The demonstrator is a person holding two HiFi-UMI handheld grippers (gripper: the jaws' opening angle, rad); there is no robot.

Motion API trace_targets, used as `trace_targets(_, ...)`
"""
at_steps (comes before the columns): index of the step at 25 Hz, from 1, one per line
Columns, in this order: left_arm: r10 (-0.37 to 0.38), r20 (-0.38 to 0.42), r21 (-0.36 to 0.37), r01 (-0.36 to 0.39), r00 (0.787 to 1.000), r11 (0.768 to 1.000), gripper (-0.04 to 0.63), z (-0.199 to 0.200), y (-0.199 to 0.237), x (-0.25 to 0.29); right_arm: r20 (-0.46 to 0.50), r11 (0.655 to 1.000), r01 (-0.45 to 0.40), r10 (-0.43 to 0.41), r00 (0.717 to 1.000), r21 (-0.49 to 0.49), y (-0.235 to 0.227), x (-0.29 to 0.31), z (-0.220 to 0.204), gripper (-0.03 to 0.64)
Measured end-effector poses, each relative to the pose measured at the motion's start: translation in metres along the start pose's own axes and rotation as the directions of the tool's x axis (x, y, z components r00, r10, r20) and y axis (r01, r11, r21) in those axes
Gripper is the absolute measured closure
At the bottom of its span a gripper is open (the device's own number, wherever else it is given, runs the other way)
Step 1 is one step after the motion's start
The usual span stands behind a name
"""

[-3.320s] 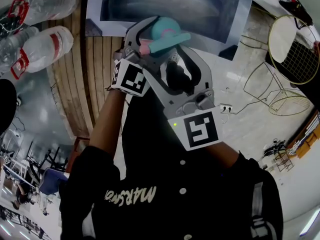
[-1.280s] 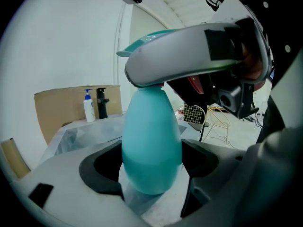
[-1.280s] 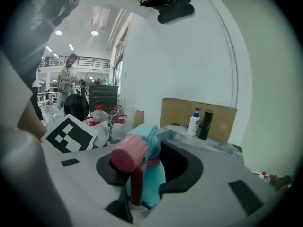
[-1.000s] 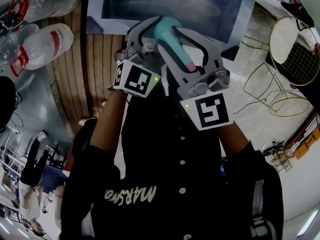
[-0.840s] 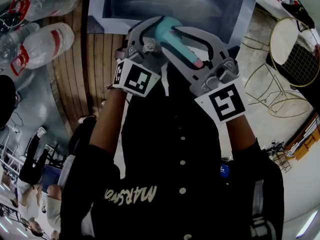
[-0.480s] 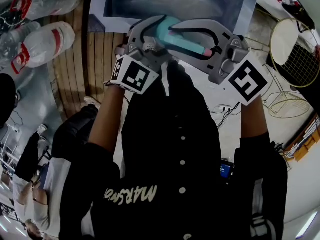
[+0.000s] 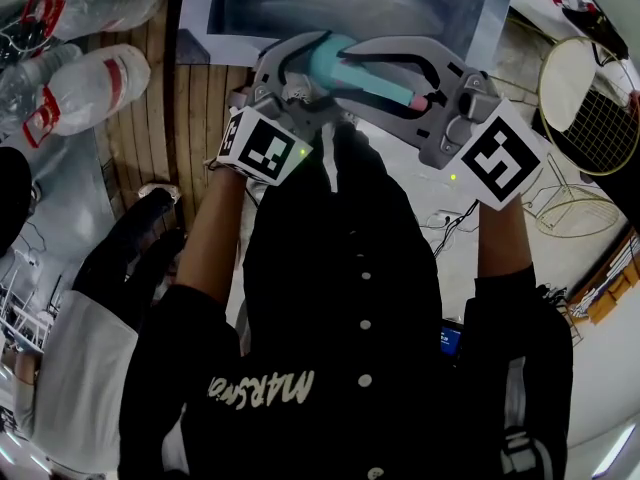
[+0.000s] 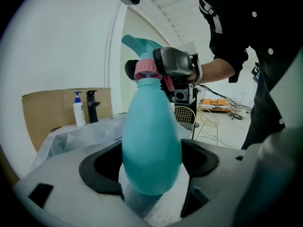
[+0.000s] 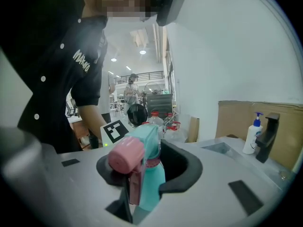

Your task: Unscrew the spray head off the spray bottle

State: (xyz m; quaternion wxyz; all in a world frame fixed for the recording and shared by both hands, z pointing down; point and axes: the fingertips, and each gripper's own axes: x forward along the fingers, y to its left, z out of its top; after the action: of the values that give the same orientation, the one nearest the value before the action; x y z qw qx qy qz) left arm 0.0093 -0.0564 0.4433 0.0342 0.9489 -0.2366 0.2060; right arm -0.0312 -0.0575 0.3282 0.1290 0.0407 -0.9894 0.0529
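The teal spray bottle (image 8: 151, 136) is held up in front of me, its body clamped between the jaws of my left gripper (image 8: 151, 162). In the head view the left gripper (image 7: 298, 66) sits at top centre with the bottle (image 7: 328, 56) in it. My right gripper (image 7: 388, 70) reaches in from the right and is shut on the teal spray head (image 9: 147, 141). The pink nozzle (image 9: 126, 156) faces the right gripper's camera, with the pink trigger (image 9: 135, 188) hanging below it. A pink collar (image 8: 147, 70) joins head and bottle. The right gripper (image 9: 144, 174) hides the bottle's neck.
Plastic water bottles (image 7: 88, 88) lie on a wooden tabletop (image 7: 200, 128) at the upper left. A wire chair (image 7: 588, 93) stands at the right. A pump bottle (image 8: 78, 110) and a cardboard box (image 8: 47, 110) are behind. Another person (image 7: 80, 368) passes at lower left.
My right gripper swung rightward and upward around the bottle's top, turning the spray head so its nozzle now points right. The left gripper kept the bottle still. A person walked in at lower left.
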Motion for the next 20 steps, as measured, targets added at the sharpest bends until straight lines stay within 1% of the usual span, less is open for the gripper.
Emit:
trace_targets(5,-0.008,0.006,0.001,0.008,1.0,1.0,0.201,-0.004,0.004,-0.004,0.031,0.999,0.036,-0.036,0.999,0.02,-0.003,-0.001,0.018,0.462)
trace_targets(11,-0.001,0.025,-0.008,0.002,1.0,1.0,0.201,-0.006,0.006,-0.006,0.05,0.995,0.082,-0.085,0.995,0.047,-0.007,-0.004,0.022,0.462)
trace_targets(20,0.012,0.045,-0.015,-0.011,0.999,1.0,0.201,-0.008,0.008,-0.009,0.077,0.991,0.118,-0.123,0.989,0.066,-0.009,-0.017,0.04,0.462)
